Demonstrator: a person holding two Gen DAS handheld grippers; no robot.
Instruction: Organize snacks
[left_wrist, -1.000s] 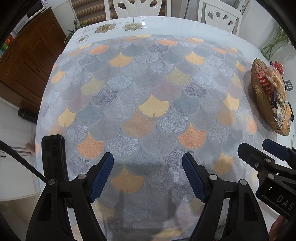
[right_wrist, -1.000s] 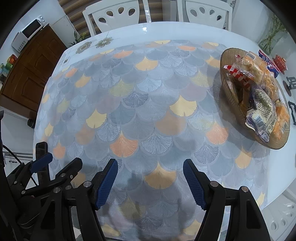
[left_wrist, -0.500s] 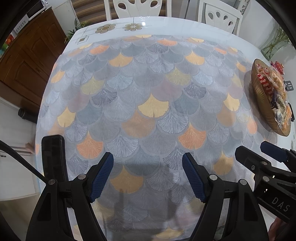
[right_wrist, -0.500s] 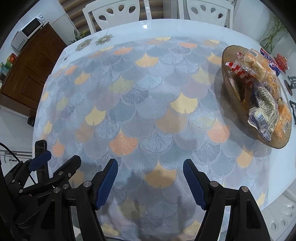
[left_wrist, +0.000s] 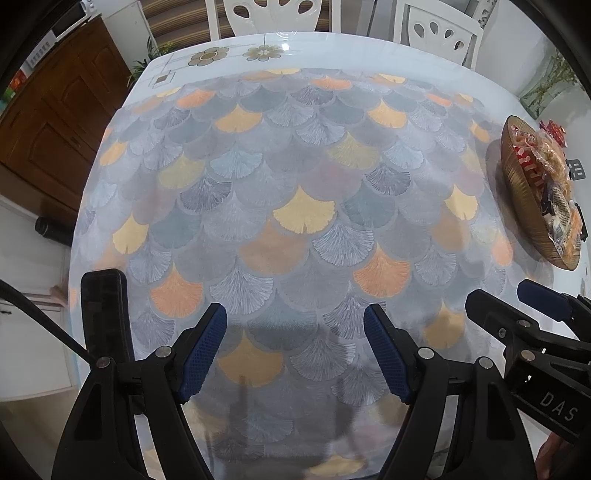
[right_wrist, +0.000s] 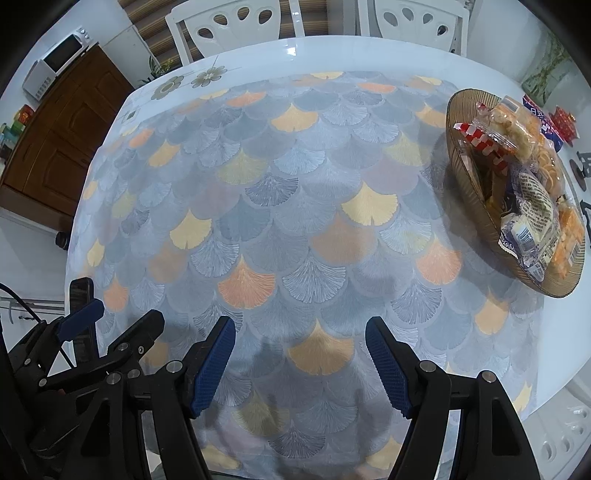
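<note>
A ribbed amber glass bowl (right_wrist: 466, 173) stands at the table's right edge, piled with wrapped snack packets (right_wrist: 532, 199). It also shows in the left wrist view (left_wrist: 517, 192), far right. My left gripper (left_wrist: 295, 350) is open and empty above the near part of the tablecloth. My right gripper (right_wrist: 299, 360) is open and empty too, well short of the bowl, which lies to its upper right. Each gripper shows at the edge of the other's view.
A fan-patterned cloth (right_wrist: 280, 206) covers a white table (right_wrist: 332, 51). Two white chairs (right_wrist: 225, 29) stand at the far side. A wooden cabinet (right_wrist: 62, 133) and a microwave (right_wrist: 51, 70) are at the left. Red and blue packets (right_wrist: 554, 125) lie beyond the bowl.
Both grippers have drifted slightly; the bowl sits a little further right in both views. Both stay open and empty.
</note>
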